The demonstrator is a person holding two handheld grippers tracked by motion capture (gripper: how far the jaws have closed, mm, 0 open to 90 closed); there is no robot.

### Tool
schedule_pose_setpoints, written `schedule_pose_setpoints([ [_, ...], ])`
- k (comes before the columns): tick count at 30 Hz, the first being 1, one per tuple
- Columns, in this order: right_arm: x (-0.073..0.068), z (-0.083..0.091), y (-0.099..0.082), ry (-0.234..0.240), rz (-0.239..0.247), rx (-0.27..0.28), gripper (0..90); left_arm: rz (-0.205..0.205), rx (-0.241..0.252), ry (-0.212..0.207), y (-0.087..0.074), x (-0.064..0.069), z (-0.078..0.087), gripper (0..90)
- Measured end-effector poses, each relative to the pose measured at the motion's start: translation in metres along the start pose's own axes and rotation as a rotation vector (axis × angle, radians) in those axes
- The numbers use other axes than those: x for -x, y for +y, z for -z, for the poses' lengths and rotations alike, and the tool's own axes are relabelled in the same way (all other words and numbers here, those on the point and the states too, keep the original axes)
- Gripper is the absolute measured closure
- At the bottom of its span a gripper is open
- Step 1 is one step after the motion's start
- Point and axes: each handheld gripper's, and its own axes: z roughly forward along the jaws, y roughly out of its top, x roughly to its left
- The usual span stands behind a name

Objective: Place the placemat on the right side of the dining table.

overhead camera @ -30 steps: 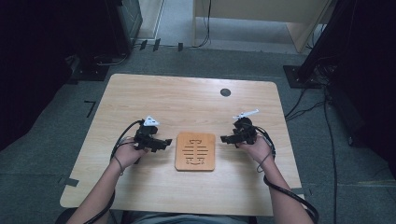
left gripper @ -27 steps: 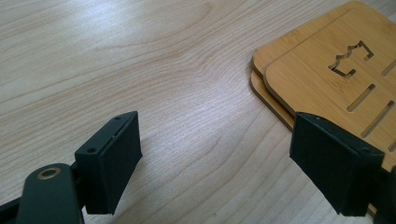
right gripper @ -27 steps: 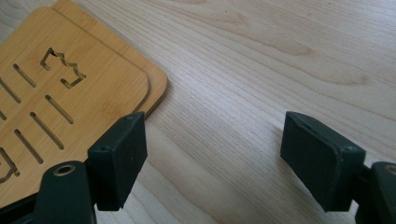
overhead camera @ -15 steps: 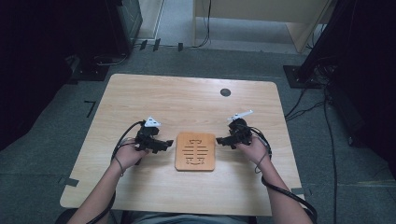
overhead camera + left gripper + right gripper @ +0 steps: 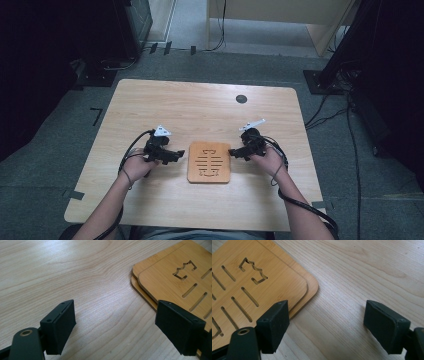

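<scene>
High view shows 2 stacked bamboo trivets (image 5: 209, 162) flat at the middle of the surface (image 5: 200, 107), long axis running away from the person. Left gripper (image 5: 176, 155) sits just beside their left edge, right gripper (image 5: 234, 152) just beside the right edge, equally near. Both grippers are released, jaws wide, holding nothing.

Both forearms reach in from the near edge, bent slightly inward. The left gripper (image 5: 178, 153) points right, jaws wide apart. The right gripper (image 5: 233, 152) points left, apparently low, its jaws gaping after just widening, nothing between them.
</scene>
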Motion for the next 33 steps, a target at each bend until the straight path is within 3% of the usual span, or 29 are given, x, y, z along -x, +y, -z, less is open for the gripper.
schedule_pose_setpoints([
  [33, -0.017, -0.011, 0.013, 0.031, 0.045, -0.020, 20.4, 0.014, -0.009, 0.013, -0.010, -0.001, 0.007, 15.7],
])
